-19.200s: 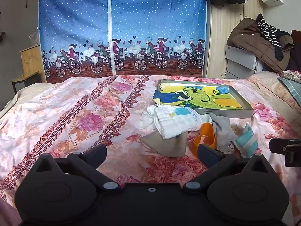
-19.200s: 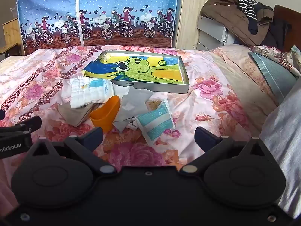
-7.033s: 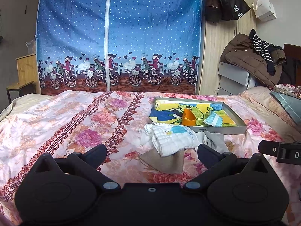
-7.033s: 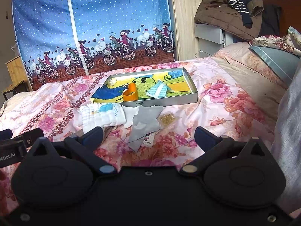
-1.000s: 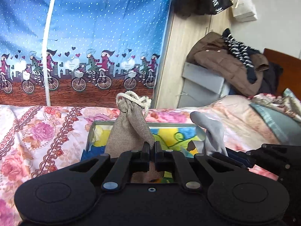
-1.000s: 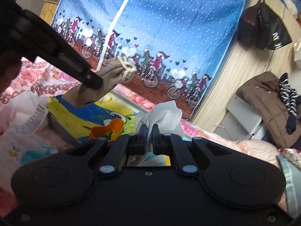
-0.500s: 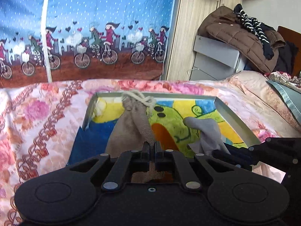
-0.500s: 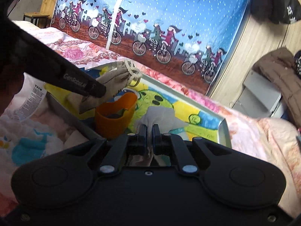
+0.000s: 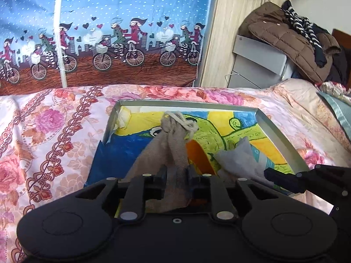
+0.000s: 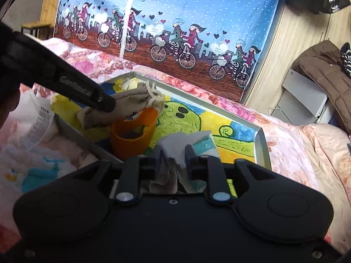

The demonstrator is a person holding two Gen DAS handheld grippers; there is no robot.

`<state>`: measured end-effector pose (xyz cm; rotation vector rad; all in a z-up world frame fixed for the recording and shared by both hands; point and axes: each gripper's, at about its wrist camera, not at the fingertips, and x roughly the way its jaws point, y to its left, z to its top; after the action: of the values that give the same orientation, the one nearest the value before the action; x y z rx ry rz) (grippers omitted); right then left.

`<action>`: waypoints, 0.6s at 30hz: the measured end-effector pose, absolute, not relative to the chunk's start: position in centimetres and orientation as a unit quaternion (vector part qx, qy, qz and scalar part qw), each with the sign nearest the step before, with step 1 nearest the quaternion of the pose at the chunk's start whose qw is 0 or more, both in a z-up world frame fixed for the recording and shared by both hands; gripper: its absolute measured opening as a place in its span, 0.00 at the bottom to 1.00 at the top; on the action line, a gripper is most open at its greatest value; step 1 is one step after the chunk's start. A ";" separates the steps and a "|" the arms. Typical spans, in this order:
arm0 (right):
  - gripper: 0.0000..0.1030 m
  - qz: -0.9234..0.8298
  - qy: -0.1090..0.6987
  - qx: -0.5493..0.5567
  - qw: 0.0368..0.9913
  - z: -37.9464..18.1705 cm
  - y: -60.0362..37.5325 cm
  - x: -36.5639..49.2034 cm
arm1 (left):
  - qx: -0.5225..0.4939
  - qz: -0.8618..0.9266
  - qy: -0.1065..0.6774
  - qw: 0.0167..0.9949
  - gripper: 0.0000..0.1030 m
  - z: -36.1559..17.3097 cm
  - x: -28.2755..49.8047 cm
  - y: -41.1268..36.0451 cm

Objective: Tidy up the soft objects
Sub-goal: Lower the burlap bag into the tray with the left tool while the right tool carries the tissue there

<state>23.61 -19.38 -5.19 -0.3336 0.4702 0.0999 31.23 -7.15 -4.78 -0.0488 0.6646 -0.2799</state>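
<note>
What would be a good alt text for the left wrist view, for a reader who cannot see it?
The left gripper holds a tan drawstring pouch over a metal tray lined with a cartoon drawing, on a floral bedspread. At right, the right gripper holds a grey cloth.

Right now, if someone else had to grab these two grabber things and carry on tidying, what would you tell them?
Left gripper: jaws slightly parted, the burlap drawstring pouch between them, over the tray.
Right gripper: jaws also slightly parted, the grey cloth between them, over the tray's near side.
Whether either still grips, I cannot tell.
Already in the tray: orange cup and teal-and-white packet.
Left on the bed: the white padded item with blue print beside the tray.
Next, probably: let both pieces settle in the tray, then fetch the white item.
</note>
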 end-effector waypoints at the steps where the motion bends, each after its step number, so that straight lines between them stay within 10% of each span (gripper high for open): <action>1: 0.25 0.048 0.230 -0.158 0.959 -4.9 -19.5 23.4 | -0.029 -0.135 0.326 0.935 0.22 -4.6 31.1 -7.0; 18: 0.98 0.039 0.147 -0.036 0.988 4.3 -20.1 13.6 | -0.057 -0.109 0.220 0.968 0.71 3.0 21.6 -1.9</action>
<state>13.58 -20.12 4.34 -0.0729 0.2947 0.0781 21.59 -1.95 2.99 -0.1150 0.4438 -0.2200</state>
